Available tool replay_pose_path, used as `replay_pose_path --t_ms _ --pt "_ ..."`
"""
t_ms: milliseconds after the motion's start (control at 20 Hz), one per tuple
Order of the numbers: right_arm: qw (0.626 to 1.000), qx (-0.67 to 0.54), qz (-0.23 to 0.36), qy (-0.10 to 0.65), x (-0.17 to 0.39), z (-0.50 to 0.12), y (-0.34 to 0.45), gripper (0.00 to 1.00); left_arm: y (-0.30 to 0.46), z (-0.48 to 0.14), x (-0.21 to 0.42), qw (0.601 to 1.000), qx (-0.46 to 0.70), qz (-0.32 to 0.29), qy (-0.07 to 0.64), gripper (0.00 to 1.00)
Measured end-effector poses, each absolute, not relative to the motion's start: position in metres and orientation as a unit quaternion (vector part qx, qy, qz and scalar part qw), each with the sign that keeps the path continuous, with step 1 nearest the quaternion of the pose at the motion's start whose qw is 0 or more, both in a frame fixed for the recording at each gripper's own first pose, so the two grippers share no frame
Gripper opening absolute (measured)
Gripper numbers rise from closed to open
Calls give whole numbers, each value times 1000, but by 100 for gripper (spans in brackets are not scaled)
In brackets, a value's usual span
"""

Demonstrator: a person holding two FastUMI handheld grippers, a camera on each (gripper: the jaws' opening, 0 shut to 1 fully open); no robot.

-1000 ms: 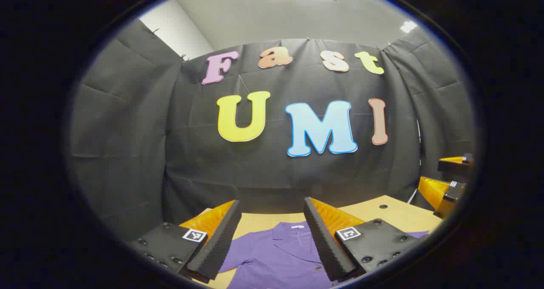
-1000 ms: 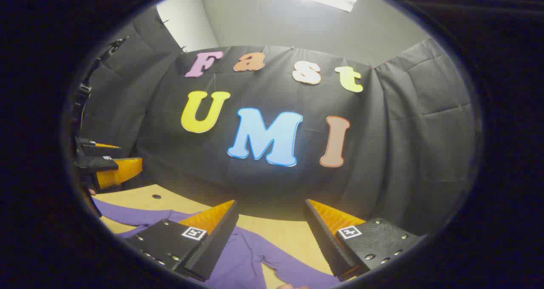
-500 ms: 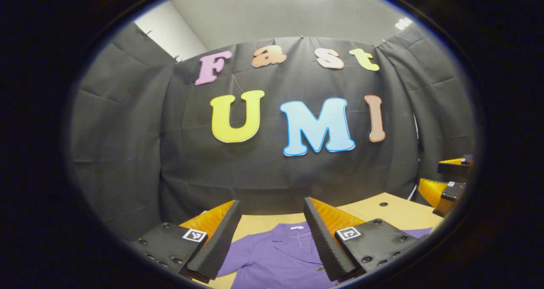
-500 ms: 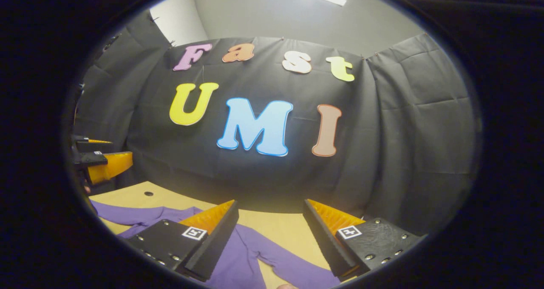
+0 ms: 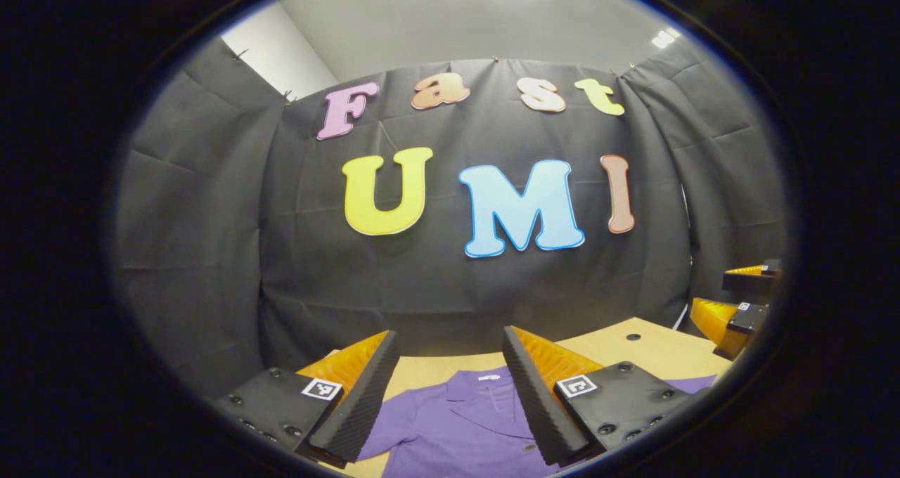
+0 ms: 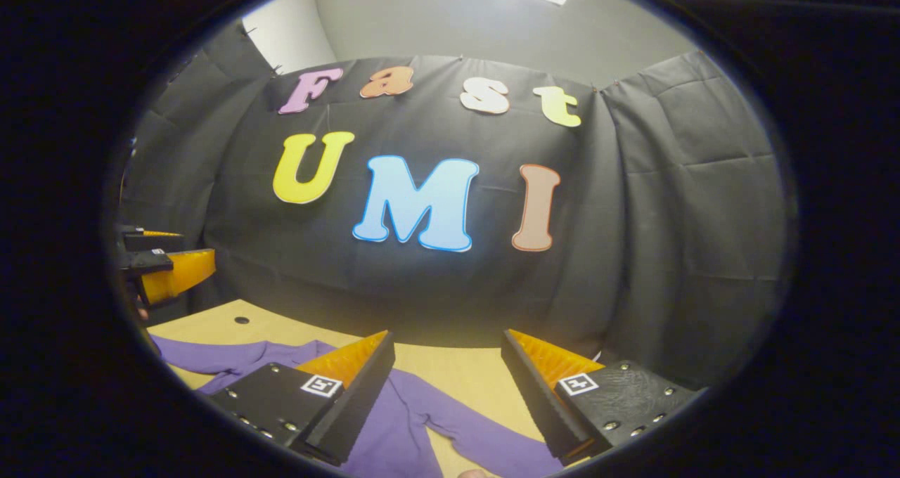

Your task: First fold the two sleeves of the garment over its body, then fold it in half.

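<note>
A purple collared shirt [image 5: 457, 422] lies flat on the wooden table [image 5: 633, 355], its collar toward the booth wall. My left gripper [image 5: 450, 401] hovers open above the collar and chest, nothing between its fingers. In the right gripper view the shirt's long purple sleeve [image 6: 450, 429] runs across the table [image 6: 457, 376] under my right gripper [image 6: 446, 401], which is open and holds nothing. The right gripper [image 5: 731, 309] also appears at the far right edge of the left gripper view, and the left gripper [image 6: 165, 267] at the far left edge of the right gripper view.
The black cloth wall [image 5: 450, 267] rises close behind the table's far edge. A small dark hole [image 5: 633, 337] sits in the tabletop near the back; the same kind of hole [image 6: 241, 320] shows in the right gripper view.
Both grippers have tilted slightly downward and drifted a little; more of the shirt's collar and sleeve has come into view. Both stay open and hold nothing.
</note>
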State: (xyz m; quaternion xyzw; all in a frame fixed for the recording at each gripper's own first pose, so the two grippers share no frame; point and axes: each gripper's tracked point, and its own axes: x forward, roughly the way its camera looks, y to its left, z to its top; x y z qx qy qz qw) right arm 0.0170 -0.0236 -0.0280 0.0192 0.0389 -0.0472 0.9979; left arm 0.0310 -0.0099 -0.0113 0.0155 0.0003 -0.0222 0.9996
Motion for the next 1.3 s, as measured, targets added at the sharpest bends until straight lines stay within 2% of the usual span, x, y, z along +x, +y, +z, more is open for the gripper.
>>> replay_pose_path --t_ms 250,650,1300 --pt "990 38 -82 106 9 -74 -54 96 -9 -21 35 1000 14 -21 8 94" --pt "954 61 -187 225 -19 -171 -127 96 -12 -22 32 1000 21 -20 2 94" --pt "875 140 -251 389 -67 -310 -163 96 -4 -35 21 999 26 -2 21 94"
